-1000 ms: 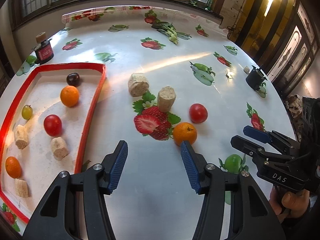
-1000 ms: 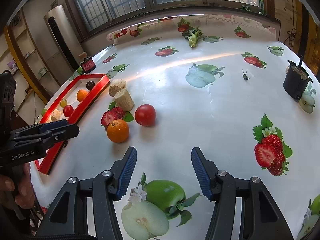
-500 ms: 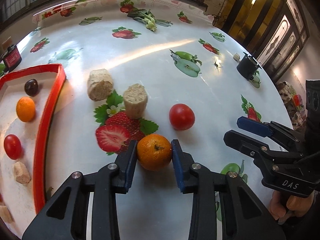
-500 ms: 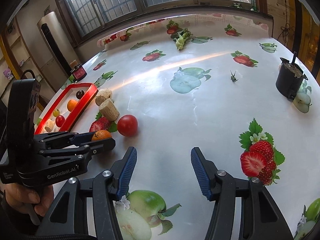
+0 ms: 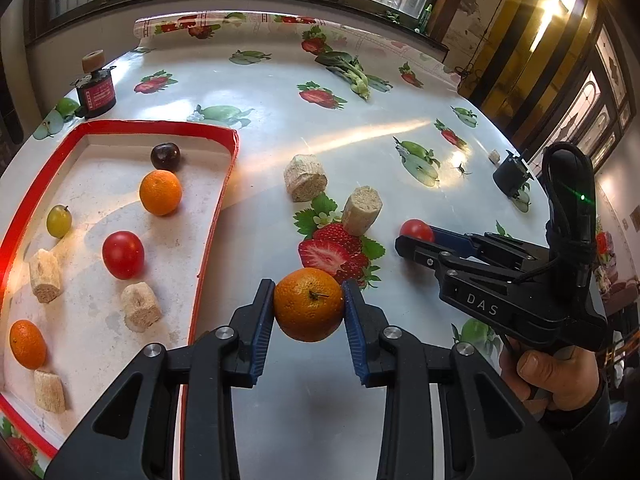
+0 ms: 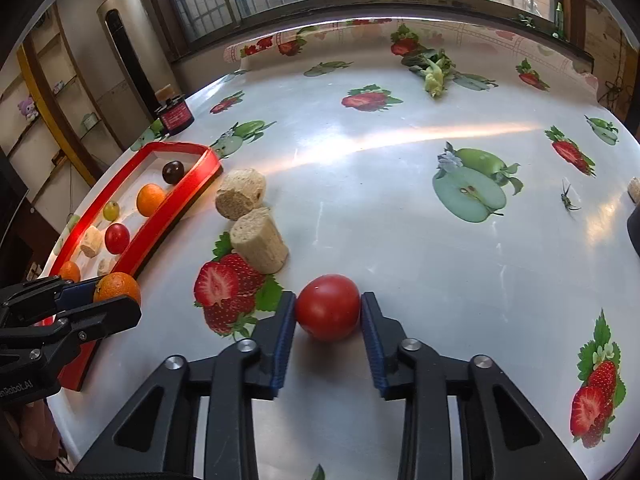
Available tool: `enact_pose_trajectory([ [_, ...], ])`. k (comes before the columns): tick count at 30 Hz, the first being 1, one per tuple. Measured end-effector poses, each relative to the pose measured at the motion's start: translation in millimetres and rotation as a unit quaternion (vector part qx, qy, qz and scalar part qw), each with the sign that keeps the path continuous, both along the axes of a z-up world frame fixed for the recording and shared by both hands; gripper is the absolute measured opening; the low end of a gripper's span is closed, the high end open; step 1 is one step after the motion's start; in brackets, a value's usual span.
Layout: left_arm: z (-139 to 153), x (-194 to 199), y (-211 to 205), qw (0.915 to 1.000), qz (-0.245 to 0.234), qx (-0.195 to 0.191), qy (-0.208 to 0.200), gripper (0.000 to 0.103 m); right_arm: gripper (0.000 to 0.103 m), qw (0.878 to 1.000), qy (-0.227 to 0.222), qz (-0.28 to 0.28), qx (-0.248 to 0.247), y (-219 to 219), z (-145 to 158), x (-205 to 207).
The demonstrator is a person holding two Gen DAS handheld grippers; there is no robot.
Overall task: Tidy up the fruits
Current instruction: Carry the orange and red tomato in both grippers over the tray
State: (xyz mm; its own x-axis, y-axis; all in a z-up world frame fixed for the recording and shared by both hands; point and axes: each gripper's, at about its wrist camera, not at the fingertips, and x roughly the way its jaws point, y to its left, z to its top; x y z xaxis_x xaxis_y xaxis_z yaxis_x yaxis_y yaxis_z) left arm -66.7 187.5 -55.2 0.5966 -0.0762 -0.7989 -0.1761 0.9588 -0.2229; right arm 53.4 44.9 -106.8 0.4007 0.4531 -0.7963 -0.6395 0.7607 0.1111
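My left gripper (image 5: pixel 308 310) is shut on an orange (image 5: pixel 309 304) and holds it just above the table, right of the red tray (image 5: pixel 216 216). The orange also shows in the right wrist view (image 6: pixel 118 286). My right gripper (image 6: pixel 328 312) stands around a red tomato (image 6: pixel 328 306) on the table, its pads touching or almost touching both sides. The tomato shows partly behind the right gripper in the left wrist view (image 5: pixel 416 230). The tray holds two oranges, a tomato, a dark plum, a green grape and several bread pieces.
Two bread chunks (image 5: pixel 306 178) (image 5: pixel 362 210) lie on the fruit-print tablecloth beyond the grippers. A black jar with a red label (image 5: pixel 96 94) stands behind the tray. A black cup (image 5: pixel 510 176) is at the far right, and leafy greens (image 5: pixel 352 72) lie at the back.
My left gripper moved in, closed on the orange and lifted it toward the tray. My right gripper moved left and forward and narrowed around the tomato.
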Motion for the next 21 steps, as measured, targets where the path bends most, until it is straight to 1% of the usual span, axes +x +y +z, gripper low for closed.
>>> enact_pose_trajectory([
  [5, 9.3, -9.9, 6.0, 0.9999, 0.007, 0.004, -0.011, 0.031, 0.033, 1.0, -0.008, 0.009, 0.01, 2.5, 11.5, -11.1],
  [12, 15.1, -23.4, 19.5, 0.9993, 0.031, 0.009, -0.017, 0.031, 0.033, 0.999, -0.016, 0.033, 0.026, 13.7, 28.3, -32.1],
  [17, 18.6, -36.1, 29.9, 0.9983, 0.05, 0.021, -0.02, 0.031, 0.033, 0.998, -0.017, 0.05, 0.033, 26.0, 34.3, -44.5],
  [21, 20.1, -45.6, 40.9, 0.9972, 0.068, 0.023, -0.022, 0.031, 0.033, 0.997, -0.018, 0.061, 0.034, 34.7, 36.9, -51.1],
])
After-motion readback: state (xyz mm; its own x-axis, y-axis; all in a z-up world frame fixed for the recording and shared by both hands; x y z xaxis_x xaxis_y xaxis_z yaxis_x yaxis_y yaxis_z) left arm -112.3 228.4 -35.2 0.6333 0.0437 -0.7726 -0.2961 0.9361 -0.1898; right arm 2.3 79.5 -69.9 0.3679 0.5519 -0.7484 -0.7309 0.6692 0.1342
